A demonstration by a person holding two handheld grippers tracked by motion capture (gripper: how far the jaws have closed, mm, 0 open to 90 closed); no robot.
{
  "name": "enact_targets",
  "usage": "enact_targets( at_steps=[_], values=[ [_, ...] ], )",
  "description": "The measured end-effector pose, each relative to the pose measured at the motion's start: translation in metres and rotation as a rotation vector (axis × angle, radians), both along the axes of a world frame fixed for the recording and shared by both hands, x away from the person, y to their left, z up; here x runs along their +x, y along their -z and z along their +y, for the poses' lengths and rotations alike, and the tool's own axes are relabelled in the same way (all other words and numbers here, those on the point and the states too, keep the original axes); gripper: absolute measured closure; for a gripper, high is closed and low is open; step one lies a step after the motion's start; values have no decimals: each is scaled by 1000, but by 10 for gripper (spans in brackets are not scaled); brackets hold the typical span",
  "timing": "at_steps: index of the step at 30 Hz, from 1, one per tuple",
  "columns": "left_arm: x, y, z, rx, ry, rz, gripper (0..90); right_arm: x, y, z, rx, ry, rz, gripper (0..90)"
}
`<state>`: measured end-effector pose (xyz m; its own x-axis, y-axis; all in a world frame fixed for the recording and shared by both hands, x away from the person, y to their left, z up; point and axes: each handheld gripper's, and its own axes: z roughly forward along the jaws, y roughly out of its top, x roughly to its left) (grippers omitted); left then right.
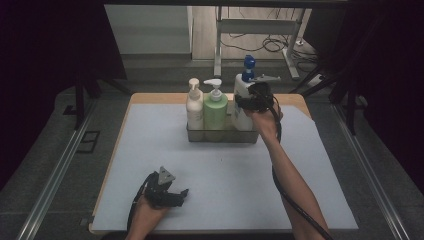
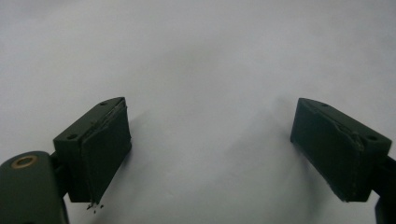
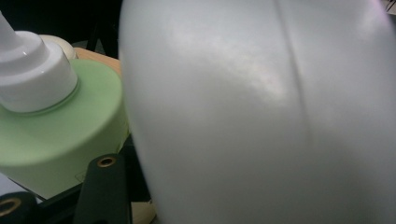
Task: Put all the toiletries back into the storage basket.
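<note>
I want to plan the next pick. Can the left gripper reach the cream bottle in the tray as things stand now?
Probably yes. The left gripper rests open on the mat, and bare mat lies between it and the cream bottle at the tray's left end. The right gripper is at the white bottle, well aside.

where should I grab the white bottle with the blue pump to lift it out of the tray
Probably by the upper body of the white bottle, below the blue pump, coming from the near right side, where the right gripper sits now. The green bottle crowds its left, and the tray wall covers its base. The body is broad and smooth, so span its narrower faces.
</note>
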<state>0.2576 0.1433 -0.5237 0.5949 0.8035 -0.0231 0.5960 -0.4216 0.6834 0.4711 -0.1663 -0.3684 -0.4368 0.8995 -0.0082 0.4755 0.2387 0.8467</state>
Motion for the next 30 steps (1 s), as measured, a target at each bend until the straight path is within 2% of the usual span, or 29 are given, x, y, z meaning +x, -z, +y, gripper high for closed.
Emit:
enact_targets(
  at_steps=[14,30],
  values=[
    [0,0,0,0,-1,0,118,-5,15,-3,-16,0,33,400],
    [0,0,0,1,0,0,118,-5,33,0,-46,-4,77,397]
  ],
)
